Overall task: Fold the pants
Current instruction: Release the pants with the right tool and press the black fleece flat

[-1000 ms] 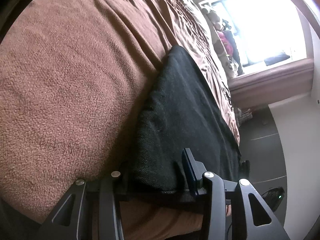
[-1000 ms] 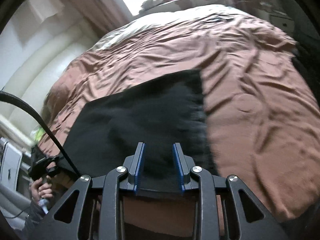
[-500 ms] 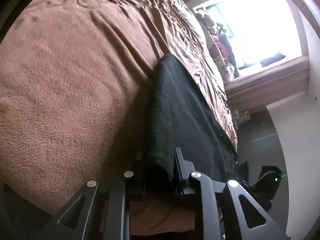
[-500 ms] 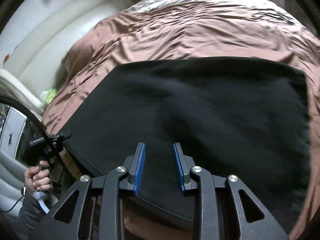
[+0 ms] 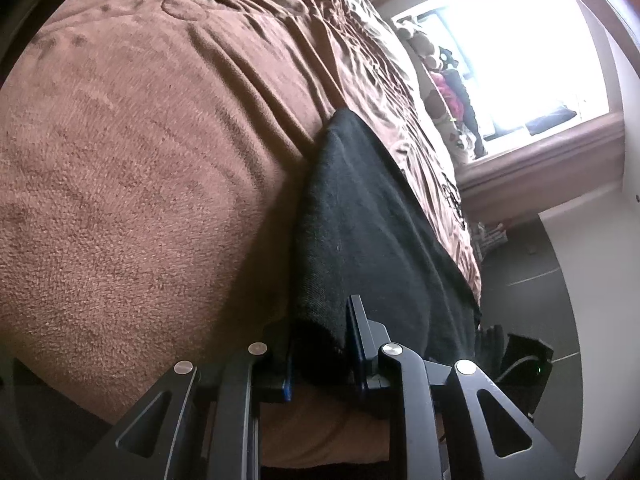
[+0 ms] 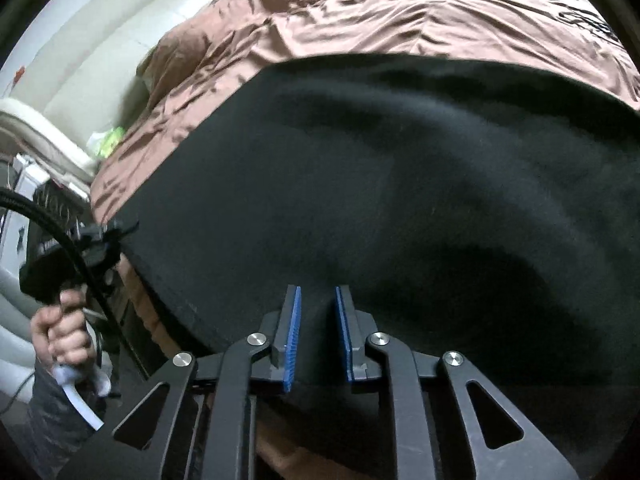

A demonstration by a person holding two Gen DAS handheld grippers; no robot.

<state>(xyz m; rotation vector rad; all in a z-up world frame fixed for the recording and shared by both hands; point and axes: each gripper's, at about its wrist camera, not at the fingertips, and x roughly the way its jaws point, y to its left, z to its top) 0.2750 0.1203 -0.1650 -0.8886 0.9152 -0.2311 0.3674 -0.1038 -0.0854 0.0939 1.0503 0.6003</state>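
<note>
Black pants [image 5: 372, 220] lie flat on a bed under a brown blanket [image 5: 140, 160]. My left gripper [image 5: 320, 320] is shut on their near corner, with the fabric bunched between its fingers. In the right wrist view the pants [image 6: 400, 180] fill most of the frame. My right gripper [image 6: 318, 292] hovers low over their near edge with its blue pads [image 6: 292, 340] a narrow gap apart and its jaws closing. Dark cloth shows in the gap, and the pads do not visibly press on it. At the far left, a hand [image 6: 60, 332] holds the left gripper [image 6: 120, 228] at the pants' corner.
A bright window [image 5: 520, 60] with soft toys and clothes [image 5: 440, 80] on its sill stands past the bed. Dark floor [image 5: 532, 280] and a small black device [image 5: 528, 364] lie to the side. A white padded headboard [image 6: 80, 60] and a black cable [image 6: 80, 248] show on the left.
My left gripper's jaws closed on the pants' corner and then held still. My right gripper swung across and down over the pants toward their near edge, and its pads drew closer together.
</note>
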